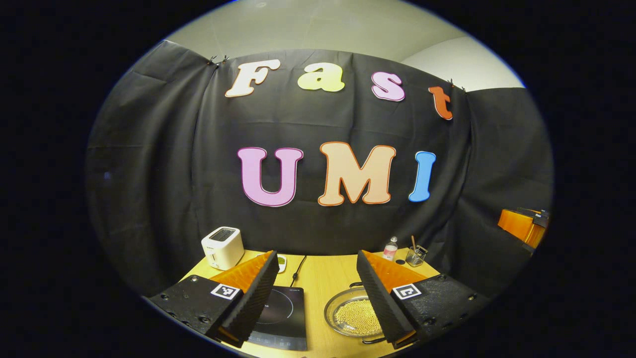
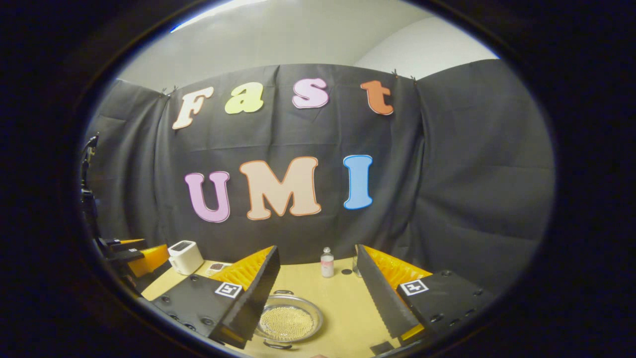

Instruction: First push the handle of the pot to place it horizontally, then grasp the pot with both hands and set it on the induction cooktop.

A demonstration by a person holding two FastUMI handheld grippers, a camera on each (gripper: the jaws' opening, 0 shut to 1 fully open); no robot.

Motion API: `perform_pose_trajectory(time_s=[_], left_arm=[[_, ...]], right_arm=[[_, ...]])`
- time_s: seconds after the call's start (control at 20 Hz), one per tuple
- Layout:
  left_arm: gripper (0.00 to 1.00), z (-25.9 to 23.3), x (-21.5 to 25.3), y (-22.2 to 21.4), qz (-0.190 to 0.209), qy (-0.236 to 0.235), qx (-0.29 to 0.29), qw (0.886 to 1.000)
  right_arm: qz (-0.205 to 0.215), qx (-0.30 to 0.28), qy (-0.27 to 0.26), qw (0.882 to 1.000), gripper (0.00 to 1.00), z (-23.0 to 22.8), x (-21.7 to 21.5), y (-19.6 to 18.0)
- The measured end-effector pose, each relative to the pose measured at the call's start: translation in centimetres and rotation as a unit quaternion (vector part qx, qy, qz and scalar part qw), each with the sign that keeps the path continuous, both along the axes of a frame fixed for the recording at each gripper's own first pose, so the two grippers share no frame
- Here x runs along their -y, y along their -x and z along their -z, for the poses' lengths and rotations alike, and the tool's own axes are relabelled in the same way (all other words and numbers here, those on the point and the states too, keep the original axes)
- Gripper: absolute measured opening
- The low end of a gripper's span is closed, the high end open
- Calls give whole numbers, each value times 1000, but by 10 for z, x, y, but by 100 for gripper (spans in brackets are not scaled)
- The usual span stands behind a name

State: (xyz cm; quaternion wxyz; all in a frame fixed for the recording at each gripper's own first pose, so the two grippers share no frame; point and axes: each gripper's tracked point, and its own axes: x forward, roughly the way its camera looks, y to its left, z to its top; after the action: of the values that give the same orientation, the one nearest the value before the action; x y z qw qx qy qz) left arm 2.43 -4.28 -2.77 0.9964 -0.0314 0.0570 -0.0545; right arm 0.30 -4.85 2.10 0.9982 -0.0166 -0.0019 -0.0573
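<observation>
A shallow metal pot [image 1: 348,314] filled with small pale beads sits on the wooden table [image 1: 323,278], just right of the black induction cooktop [image 1: 284,318]. Its two loop handles lie on the far and near sides. My left gripper [image 1: 317,254] hovers above the table's front, open, with the cooktop under its left finger and the pot under its right finger. In the right gripper view the pot [image 2: 288,320] lies low and left between the fingers. My right gripper [image 2: 316,248] is open and holds nothing. Each gripper appears far off at the edge of the other's view: right gripper [image 1: 524,226], left gripper [image 2: 134,256].
A white toaster [image 1: 222,247] stands at the table's back left. A small bottle [image 1: 391,248] and a glass with a stick [image 1: 416,254] stand at the back right. The cooktop's black cable [image 1: 298,271] runs toward the wall. The bottle [image 2: 326,262] and toaster [image 2: 185,257] reappear in the right gripper view.
</observation>
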Motion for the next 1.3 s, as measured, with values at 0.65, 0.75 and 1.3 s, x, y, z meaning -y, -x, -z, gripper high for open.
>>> perform_pose_trajectory(time_s=[0.65, 0.75, 1.3], left_arm=[[96, 4, -10, 16, -7, -7, -4, 1000], [96, 4, -11, 16, -7, -7, -3, 1000], [96, 21, -22, 19, -3, 9, -24, 1000]], right_arm=[[-24, -14, -9, 1000, 94, 8, -14, 0], [-26, -8, -13, 1000, 99, 5, -17, 0], [-32, -12, -3, 999, 42, 12, -34, -5]])
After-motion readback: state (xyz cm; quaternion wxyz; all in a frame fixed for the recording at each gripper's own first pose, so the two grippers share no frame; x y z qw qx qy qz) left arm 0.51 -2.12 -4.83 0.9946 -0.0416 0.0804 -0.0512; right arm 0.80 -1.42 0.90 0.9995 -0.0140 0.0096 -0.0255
